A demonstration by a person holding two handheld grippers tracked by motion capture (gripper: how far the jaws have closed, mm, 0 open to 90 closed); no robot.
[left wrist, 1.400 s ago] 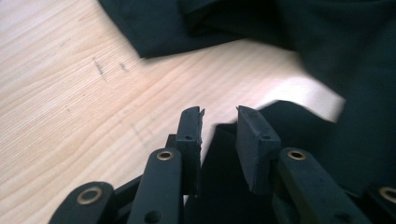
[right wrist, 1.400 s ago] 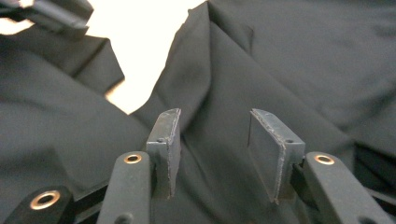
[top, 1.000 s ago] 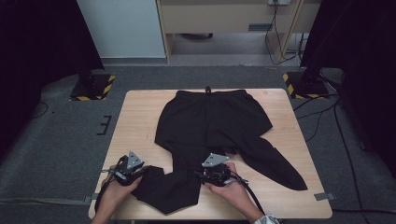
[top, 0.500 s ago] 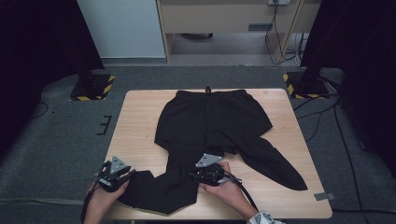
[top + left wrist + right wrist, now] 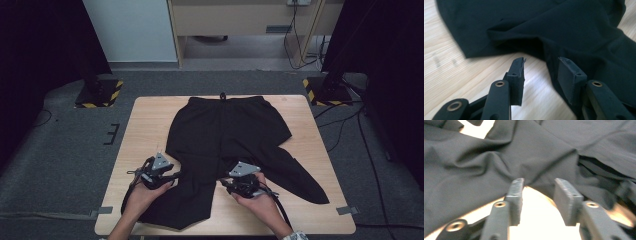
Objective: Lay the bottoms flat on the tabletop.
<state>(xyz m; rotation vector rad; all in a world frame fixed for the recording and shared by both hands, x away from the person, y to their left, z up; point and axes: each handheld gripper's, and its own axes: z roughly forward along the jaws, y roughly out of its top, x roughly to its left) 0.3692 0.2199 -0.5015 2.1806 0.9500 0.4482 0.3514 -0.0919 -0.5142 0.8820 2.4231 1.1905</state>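
Left hand-held gripper [image 5: 540,68] spread wide, empty, low over light wooden table [image 5: 150,125], one jaw over bare wood, the other above the edge of black fabric trousers [image 5: 225,135]. Right hand-held gripper [image 5: 537,187] likewise spread, empty, tips at a trouser fold. Trousers laid flat, waistband at far table edge, one leg toward the person, the other angled right. No readable brands, labels or writing.

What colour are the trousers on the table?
Plain black trousers, no pattern; the high view shows them best.
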